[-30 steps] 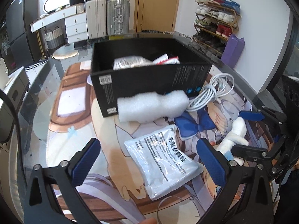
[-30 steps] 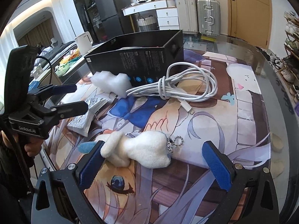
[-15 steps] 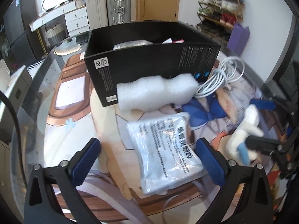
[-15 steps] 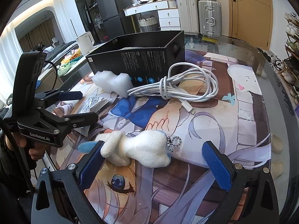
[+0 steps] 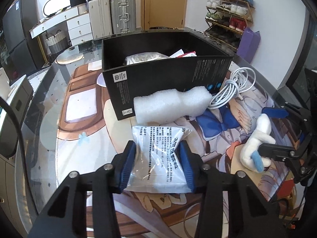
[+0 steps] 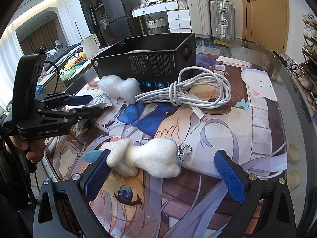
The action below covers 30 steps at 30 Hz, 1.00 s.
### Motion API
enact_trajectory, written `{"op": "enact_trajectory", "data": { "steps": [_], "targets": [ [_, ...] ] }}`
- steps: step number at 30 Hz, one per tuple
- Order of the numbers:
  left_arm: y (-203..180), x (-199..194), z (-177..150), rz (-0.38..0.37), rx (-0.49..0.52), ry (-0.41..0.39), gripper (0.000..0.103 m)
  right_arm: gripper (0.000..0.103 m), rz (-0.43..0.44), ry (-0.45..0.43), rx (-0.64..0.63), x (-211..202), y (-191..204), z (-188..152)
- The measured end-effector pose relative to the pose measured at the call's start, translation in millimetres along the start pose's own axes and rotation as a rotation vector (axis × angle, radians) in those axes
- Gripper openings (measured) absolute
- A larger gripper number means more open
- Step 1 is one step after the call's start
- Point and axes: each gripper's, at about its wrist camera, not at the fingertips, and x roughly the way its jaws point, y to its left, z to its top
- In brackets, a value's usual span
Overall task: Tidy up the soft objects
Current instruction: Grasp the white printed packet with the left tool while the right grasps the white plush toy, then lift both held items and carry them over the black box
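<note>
Item 1, left gripper (image 5: 157, 163): jaws have just been closing from wide apart and now press both sides of the printed plastic pouch (image 5: 158, 154), which crumples between the blue pads. The pouch lies on the printed table mat (image 5: 83, 127), directly under and ahead of the gripper. Judgement: the grasp looks made, so lifting and carrying to the box is the step in hand.

Item 2, right gripper (image 6: 164, 176): jaws wide apart, holding nothing. The white plush keychain toy (image 6: 146, 159) lies on the mat between them, touching the left-hand pad in this view and well apart from the other. Likely the next pick.

Item 3, white foam block (image 5: 172, 106): just beyond the pouch, resting against the box's near wall.

Item 4, coiled white charging cable (image 5: 231, 90): right of the foam, beside the box's corner.

Item 5, black cardboard box (image 5: 168, 79): open-topped, beyond the foam. Contents: a pale wrapped bundle (image 5: 144, 57) and a red-and-white packet (image 5: 184, 54); anything deeper is hidden by the wall. Room remains.
</note>
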Motion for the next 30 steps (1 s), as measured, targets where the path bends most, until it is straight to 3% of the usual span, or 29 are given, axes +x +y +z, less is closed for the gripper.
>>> {"op": "enact_trajectory", "data": {
  "steps": [7, 9, 15, 23, 30],
  "targets": [
    [-1.1, -5.9, 2.3, -0.031, -0.009, -0.028, 0.04, 0.102, 0.002, -0.006, -0.004, -0.9, 0.1, 1.3],
    [-0.5, -8.1, 2.8, -0.035, -0.01, -0.037, 0.04, 0.097, 0.007, -0.012, -0.017, -1.4, 1.7, 1.7],
    [1.1, -11.1, 2.8, -0.037, -0.019, -0.049, 0.04, 0.069, 0.061, -0.027, -0.044, -3.9, 7.3, 3.4],
    [3.4, -18.9, 2.8, -0.042, -0.03, -0.074, 0.04, 0.057, 0.055, -0.061, -0.069, -6.2, 11.3, 5.3],
    [5.6, -23.9, 3.8, -0.045, -0.039, -0.089, 0.04, 0.055, 0.068, -0.072, -0.067, -7.0, 11.4, 4.5]
  ]
}}
